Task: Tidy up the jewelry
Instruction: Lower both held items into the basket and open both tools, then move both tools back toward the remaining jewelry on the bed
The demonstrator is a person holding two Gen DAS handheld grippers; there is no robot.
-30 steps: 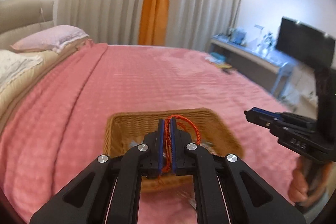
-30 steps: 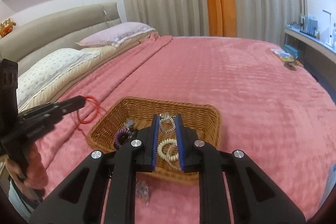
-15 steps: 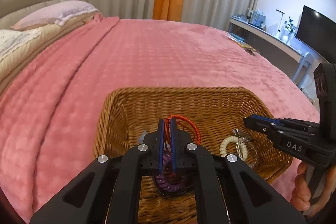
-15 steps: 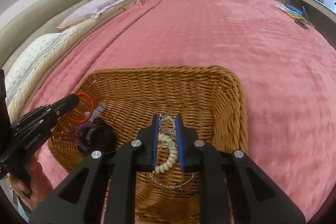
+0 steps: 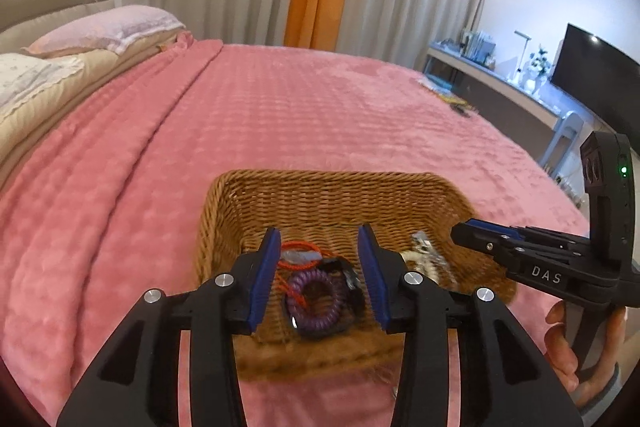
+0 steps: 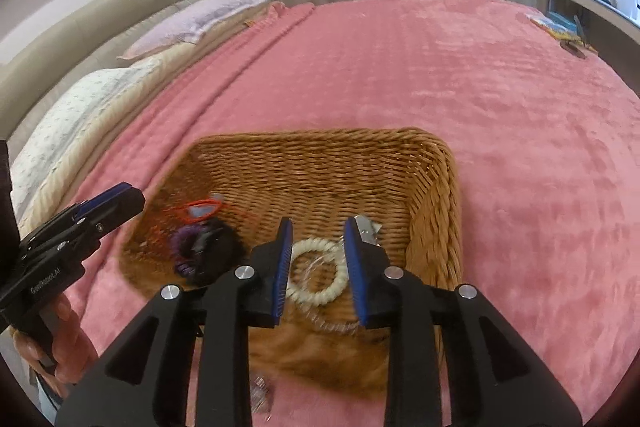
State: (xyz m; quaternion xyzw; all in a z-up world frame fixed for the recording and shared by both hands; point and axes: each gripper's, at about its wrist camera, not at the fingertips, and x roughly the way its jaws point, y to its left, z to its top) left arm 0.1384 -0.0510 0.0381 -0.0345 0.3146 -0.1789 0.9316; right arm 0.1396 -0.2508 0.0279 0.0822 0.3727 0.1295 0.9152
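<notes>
A wicker basket (image 5: 328,195) (image 6: 320,167) sits on the pink bed. My left gripper (image 5: 320,267) is open and empty above its near left part. Below it lie a red cord bracelet (image 5: 298,253) (image 6: 196,209), a purple coil band (image 5: 316,301) (image 6: 182,245) and a black piece (image 6: 216,251). My right gripper (image 6: 318,259) is open and empty above the basket's near right part, over a white bead bracelet (image 6: 320,273) and a silver chain (image 6: 368,227). The right gripper also shows in the left wrist view (image 5: 472,233), and the left gripper in the right wrist view (image 6: 116,199).
A small clear item (image 6: 262,393) lies on the pink blanket (image 5: 280,115) just in front of the basket. Pillows (image 5: 108,31) lie at the far left. A desk with a TV (image 5: 596,79) stands to the right of the bed.
Both grippers have opened. The red cord dropped from the left gripper into the basket, and the silver chain dropped from the right gripper. Both grippers have pulled back a little.
</notes>
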